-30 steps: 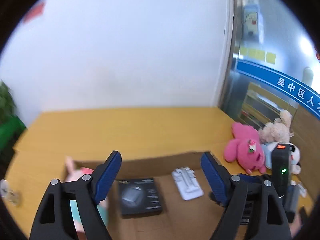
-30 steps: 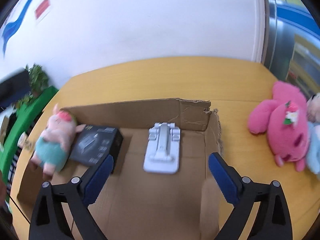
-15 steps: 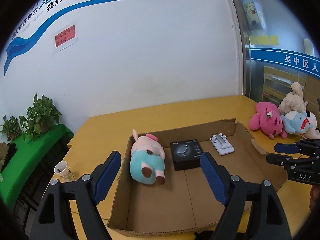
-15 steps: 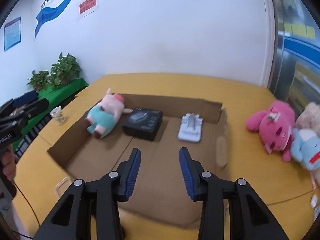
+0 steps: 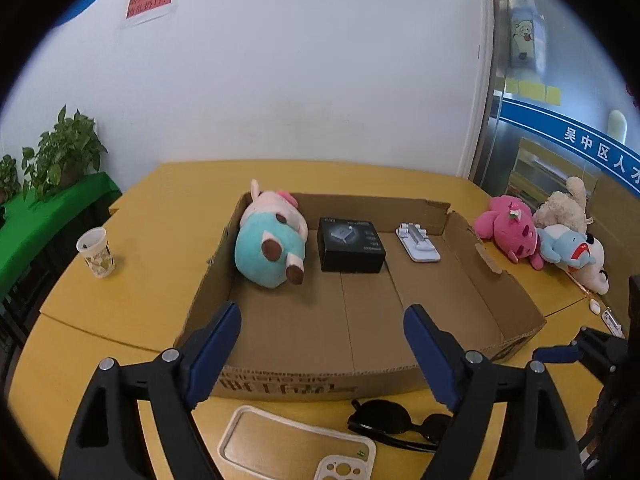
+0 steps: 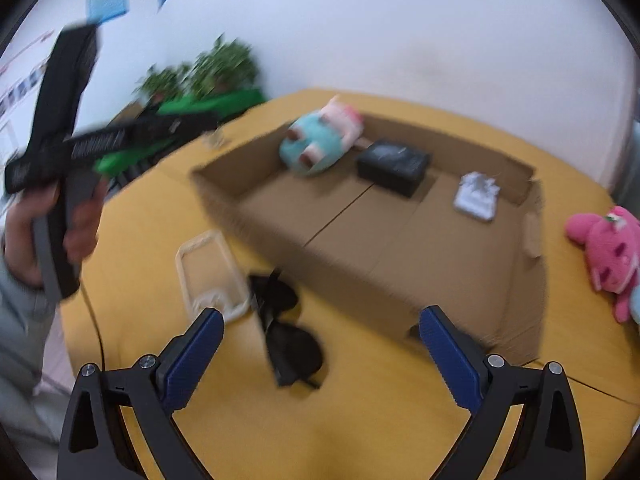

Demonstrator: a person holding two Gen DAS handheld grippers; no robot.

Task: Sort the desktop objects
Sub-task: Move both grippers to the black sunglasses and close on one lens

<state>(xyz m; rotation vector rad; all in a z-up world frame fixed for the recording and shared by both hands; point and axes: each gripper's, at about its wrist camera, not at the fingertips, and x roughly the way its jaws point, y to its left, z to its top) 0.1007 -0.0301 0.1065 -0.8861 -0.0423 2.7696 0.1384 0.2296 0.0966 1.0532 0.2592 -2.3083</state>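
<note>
Shallow brown cardboard box sits on the yellow wooden table, holding a pink-and-teal plush pig, a black rectangular carton and a white plastic phone stand in a row along its far wall. In front of the box's near wall lie black sunglasses and, just beside them, a clear phone case with a white rim; whether the two touch cannot be told in the blurred right view. A paper cup stands left of the box; a pink plush toy and paler plush toys lie to its right. Left gripper hangs over the box's near wall, jaws apart, nothing between them. Right gripper has just reopened wide, empty, above the sunglasses. Half a second ago both views sat farther back, and the right jaws were nearly closed.
</note>
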